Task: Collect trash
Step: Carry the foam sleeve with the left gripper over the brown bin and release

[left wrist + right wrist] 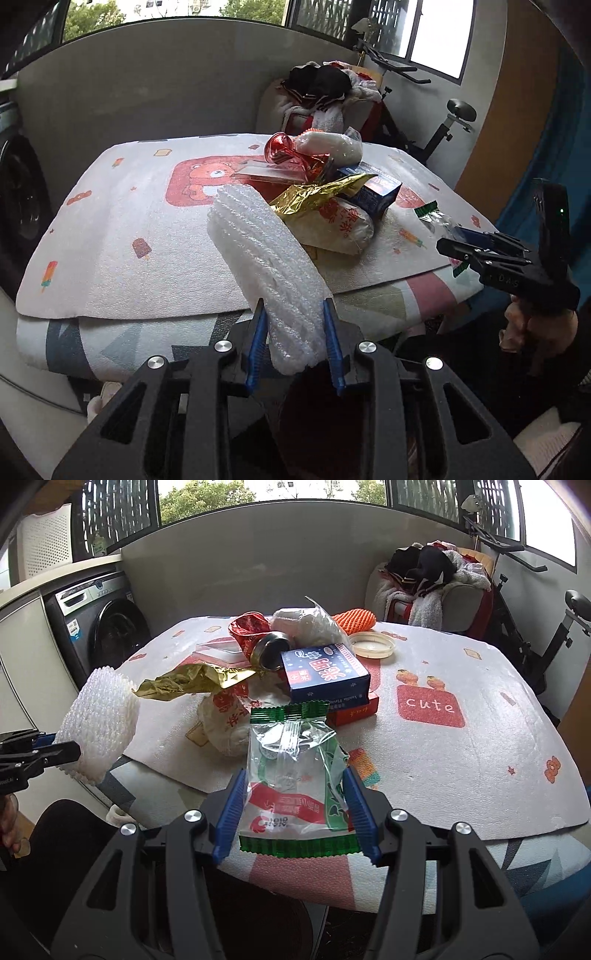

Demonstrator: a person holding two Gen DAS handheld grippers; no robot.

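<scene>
Tabletop trash, both fingers full

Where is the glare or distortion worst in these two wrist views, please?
Left wrist view: windows blown out, wall top bowed by the fisheye. Right wrist view: clear wrapper in the right gripper glints, windows overexposed, corners black.

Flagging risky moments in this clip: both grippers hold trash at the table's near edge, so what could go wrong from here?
1. The left gripper pinches only the near end of the white foam netting; most of it sticks out and could snag the gold foil wrapper.
2. The right gripper clamps a thin clear snack bag, which might slip free.
3. The blue box sits tilted on the pile and could slide.
</scene>
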